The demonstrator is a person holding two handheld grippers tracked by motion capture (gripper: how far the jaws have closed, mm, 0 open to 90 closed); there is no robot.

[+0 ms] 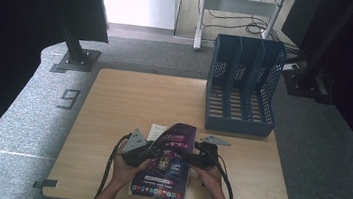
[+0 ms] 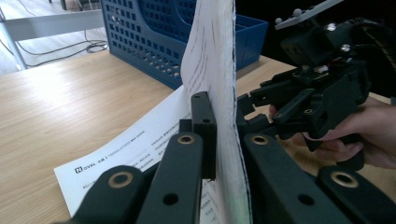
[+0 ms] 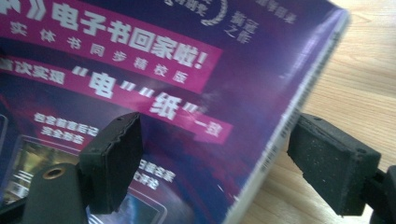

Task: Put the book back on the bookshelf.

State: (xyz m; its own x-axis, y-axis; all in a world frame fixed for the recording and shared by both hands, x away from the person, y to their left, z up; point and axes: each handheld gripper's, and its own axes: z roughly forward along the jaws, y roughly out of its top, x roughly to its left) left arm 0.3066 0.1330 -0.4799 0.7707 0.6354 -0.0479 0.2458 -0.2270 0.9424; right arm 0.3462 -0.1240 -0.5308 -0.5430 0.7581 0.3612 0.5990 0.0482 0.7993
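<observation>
A magazine with a purple cover (image 1: 169, 165) is lifted off the table's front middle, its left edge raised. My left gripper (image 1: 151, 153) is shut on that edge; in the left gripper view the jaws of this gripper (image 2: 224, 135) clamp the white page edges of the magazine (image 2: 212, 70), which stands upright. My right gripper (image 1: 189, 157) is at the magazine's right side. In the right gripper view it (image 3: 217, 163) is open wide, with the magazine's cover (image 3: 163, 84) and its edge lying between the two pads, touching neither.
A white printed sheet (image 1: 157, 129) lies on the wooden table (image 1: 129, 99) under the magazine. A blue three-slot file rack (image 1: 243, 87) stands at the table's back right. A person's hand (image 2: 369, 135) holds the right gripper (image 2: 317, 93).
</observation>
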